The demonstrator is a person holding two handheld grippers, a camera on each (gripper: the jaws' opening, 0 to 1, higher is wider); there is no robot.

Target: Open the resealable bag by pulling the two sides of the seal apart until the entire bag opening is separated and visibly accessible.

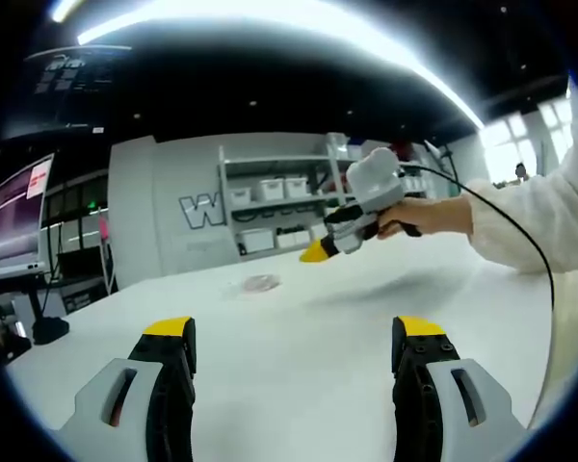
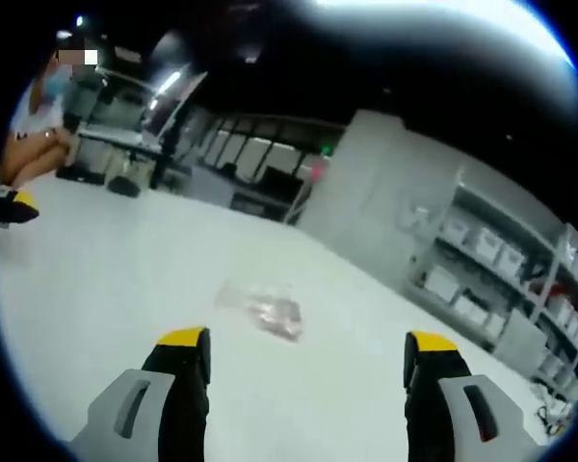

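A small clear resealable bag (image 1: 255,284) lies flat on the white table (image 1: 299,385), with something pinkish inside. It sits a short way ahead of my left gripper (image 1: 294,332), whose yellow-tipped jaws stand wide apart with nothing between them. A hand holds my right gripper (image 1: 316,252) in the air beyond and to the right of the bag. In the right gripper view the bag (image 2: 265,310) is just in front of my right gripper (image 2: 308,339), which is open and empty. A yellow-tipped black part of the left gripper (image 2: 10,207) pokes in at the far left.
A cable (image 1: 520,231) trails from the right gripper past a white sleeve (image 1: 544,217). Shelves with white bins (image 1: 279,207) stand behind the table, and a monitor (image 1: 19,207) stands at its left. A person (image 2: 34,125) is at the far side.
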